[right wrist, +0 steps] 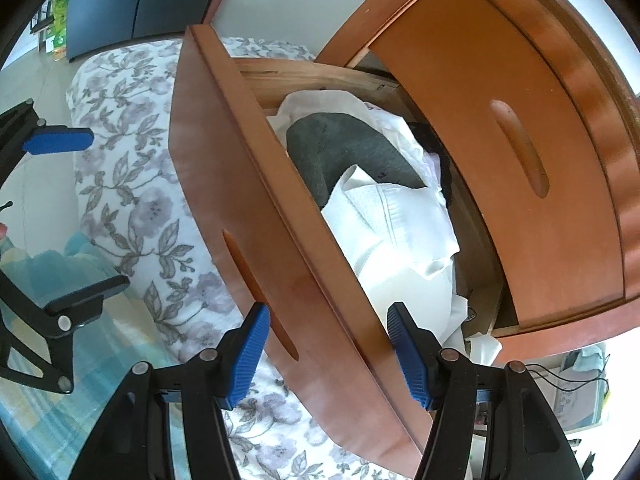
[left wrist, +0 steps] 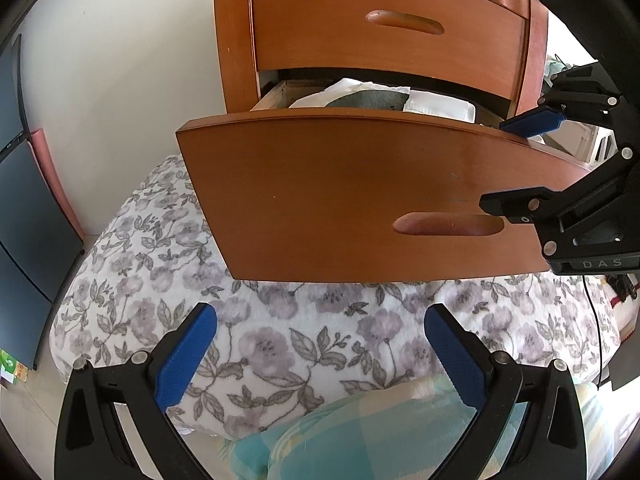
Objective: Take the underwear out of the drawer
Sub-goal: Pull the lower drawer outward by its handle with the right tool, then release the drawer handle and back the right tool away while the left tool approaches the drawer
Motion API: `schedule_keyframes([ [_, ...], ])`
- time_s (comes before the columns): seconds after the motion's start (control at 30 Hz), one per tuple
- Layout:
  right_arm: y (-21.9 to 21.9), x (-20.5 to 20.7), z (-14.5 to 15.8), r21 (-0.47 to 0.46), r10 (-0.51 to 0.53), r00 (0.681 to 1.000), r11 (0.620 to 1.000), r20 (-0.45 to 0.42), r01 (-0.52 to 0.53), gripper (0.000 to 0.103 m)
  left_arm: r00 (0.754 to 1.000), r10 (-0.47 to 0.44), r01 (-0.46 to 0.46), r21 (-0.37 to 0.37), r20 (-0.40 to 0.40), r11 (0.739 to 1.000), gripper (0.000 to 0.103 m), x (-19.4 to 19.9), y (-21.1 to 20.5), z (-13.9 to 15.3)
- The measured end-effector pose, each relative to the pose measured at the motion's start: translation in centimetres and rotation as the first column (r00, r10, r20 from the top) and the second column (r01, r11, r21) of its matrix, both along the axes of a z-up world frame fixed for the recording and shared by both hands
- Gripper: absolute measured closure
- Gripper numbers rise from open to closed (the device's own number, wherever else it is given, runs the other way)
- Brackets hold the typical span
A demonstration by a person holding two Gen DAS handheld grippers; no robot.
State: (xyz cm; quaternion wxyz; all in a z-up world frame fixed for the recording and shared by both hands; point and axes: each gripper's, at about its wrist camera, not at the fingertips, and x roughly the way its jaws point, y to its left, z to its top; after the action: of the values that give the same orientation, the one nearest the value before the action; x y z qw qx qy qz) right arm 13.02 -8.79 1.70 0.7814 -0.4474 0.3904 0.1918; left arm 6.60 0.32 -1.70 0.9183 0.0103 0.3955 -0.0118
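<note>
The drawer [right wrist: 256, 184] is seen pulled out of the chest [right wrist: 560, 160], its curved front [right wrist: 224, 168] running diagonally. The right gripper [right wrist: 328, 352] is closed across the top edge of the front, one blue pad [right wrist: 248, 356] outside, the other inside. White cloth [right wrist: 400, 240] and a dark grey garment [right wrist: 352, 152] are piled inside. A flowered bedspread [right wrist: 132, 168] lies below. The left gripper [right wrist: 60, 216] is seen at the left edge.

Open wooden drawer [right wrist: 224, 168], white folded underwear [right wrist: 400, 232], likely grey garment [right wrist: 352, 152] on top.
</note>
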Motion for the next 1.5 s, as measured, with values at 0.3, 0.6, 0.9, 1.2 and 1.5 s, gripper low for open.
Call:
schedule_keyframes([
  [0.3,-1.5,-0.8,2.8,0.186,-0.117,0.988,0.978,0.105,0.096,0.041,1.0,0.009,-0.009,-0.011,-0.013,1.0,0.0,0.0,0.5,-0.3],
  [0.6,-7.0,-2.8,4.8,0.515,-0.489,0.866,0.772,0.103,0.374,0.039,1.0,-0.004,0.004,0.004,-0.017,1.0,0.0,0.0,0.2,-0.4],
  [0.9,-10.5,-3.5,2.9,0.643,-0.628,0.778,0.591,-0.013,0.488,0.034,0.999,-0.017,0.018,0.028,-0.032,0.999,0.0,0.1,-0.3,-0.6],
  [1.2,-10.8,-4.8,1.6,0.676,-0.628,0.777,0.553,-0.047,0.487,0.034,0.999,-0.022,0.022,0.015,-0.032,1.0,0.0,0.1,-0.2,-0.5],
  [1.5,-11.4,-7.3,-1.3,0.725,-0.665,0.741,0.468,-0.087,0.505,0.028,0.999,-0.035,0.035,-0.008,-0.02,0.999,0.0,-0.1,0.1,0.2],
])
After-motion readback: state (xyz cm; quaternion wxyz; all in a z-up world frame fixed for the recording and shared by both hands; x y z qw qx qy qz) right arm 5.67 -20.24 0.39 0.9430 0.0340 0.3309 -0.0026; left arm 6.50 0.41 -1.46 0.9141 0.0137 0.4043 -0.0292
